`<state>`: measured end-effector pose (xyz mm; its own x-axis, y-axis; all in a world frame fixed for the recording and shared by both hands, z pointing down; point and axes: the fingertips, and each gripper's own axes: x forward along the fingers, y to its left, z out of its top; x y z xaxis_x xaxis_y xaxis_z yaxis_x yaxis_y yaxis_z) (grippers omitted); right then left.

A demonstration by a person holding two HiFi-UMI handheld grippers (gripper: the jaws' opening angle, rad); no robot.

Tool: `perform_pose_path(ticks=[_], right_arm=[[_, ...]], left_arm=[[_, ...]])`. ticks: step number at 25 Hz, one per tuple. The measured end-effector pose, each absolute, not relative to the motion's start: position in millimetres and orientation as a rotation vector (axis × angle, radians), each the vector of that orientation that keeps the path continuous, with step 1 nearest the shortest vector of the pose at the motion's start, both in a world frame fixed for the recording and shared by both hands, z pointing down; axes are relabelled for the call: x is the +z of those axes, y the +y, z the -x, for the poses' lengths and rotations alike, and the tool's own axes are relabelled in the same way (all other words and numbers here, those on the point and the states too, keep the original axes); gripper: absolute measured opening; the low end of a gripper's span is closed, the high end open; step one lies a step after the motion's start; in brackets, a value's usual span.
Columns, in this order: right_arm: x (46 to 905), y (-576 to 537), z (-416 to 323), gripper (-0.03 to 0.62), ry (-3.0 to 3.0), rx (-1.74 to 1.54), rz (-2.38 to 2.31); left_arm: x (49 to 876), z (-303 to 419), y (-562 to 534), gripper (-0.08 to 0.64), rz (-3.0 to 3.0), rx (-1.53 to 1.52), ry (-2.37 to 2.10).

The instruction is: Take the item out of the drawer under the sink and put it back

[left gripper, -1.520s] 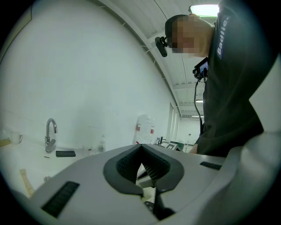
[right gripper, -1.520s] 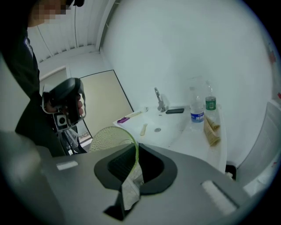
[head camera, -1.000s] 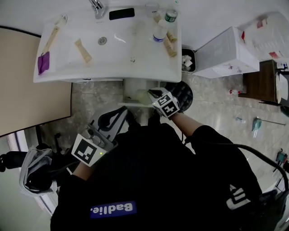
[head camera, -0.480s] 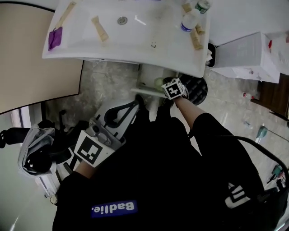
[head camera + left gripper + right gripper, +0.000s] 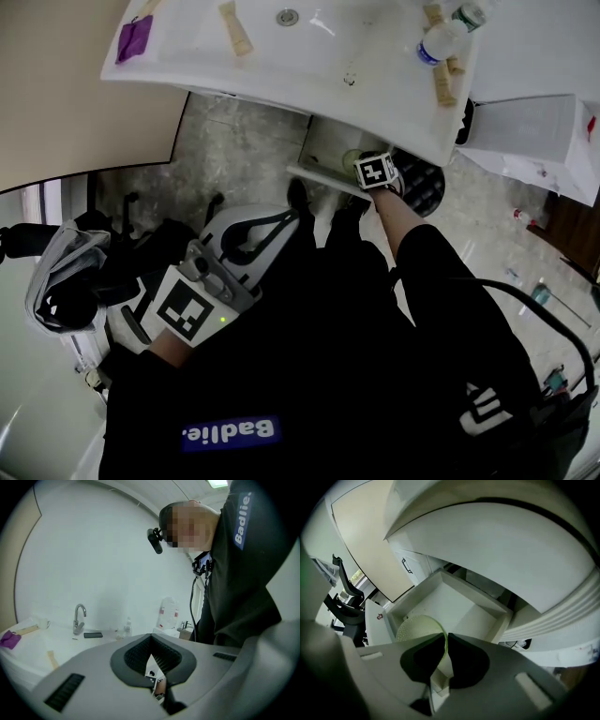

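Green disc (image 5: 417,627) x1, pinched in right gripper (image 5: 445,643); drawer (image 5: 459,606) x1, open.

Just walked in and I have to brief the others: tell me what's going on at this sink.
A person works with a gripper in each hand. The right gripper pinches a thin pale green round item by its edge between its fingers, over the open white drawer under the sink. The left gripper hangs by the person's body, fingers together and empty.
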<state>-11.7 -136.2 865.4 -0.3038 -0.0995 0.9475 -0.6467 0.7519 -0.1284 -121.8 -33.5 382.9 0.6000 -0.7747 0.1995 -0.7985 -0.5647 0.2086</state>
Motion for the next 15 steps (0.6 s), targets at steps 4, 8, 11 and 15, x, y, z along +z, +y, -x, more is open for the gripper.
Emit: perform_pose_path(ticks=[4, 8, 11, 15], right_arm=[[878, -135, 10, 0.021, -1.801, 0.623, -0.58], [882, -137, 9, 0.023, -1.791, 0.631, -0.591], [884, -139, 8, 0.021, -1.788, 0.636, -0.6], [881, -138, 12, 0.034, -1.811, 0.674, -0.594]], left_arm=[[390, 126, -29, 0.005, -2.527, 0.137, -1.302], [395, 125, -24, 0.005, -2.512, 0.156, -1.305], [397, 125, -22, 0.005, -2.507, 0.169, -1.31], [400, 126, -20, 0.005, -2.496, 0.175, -1.317]])
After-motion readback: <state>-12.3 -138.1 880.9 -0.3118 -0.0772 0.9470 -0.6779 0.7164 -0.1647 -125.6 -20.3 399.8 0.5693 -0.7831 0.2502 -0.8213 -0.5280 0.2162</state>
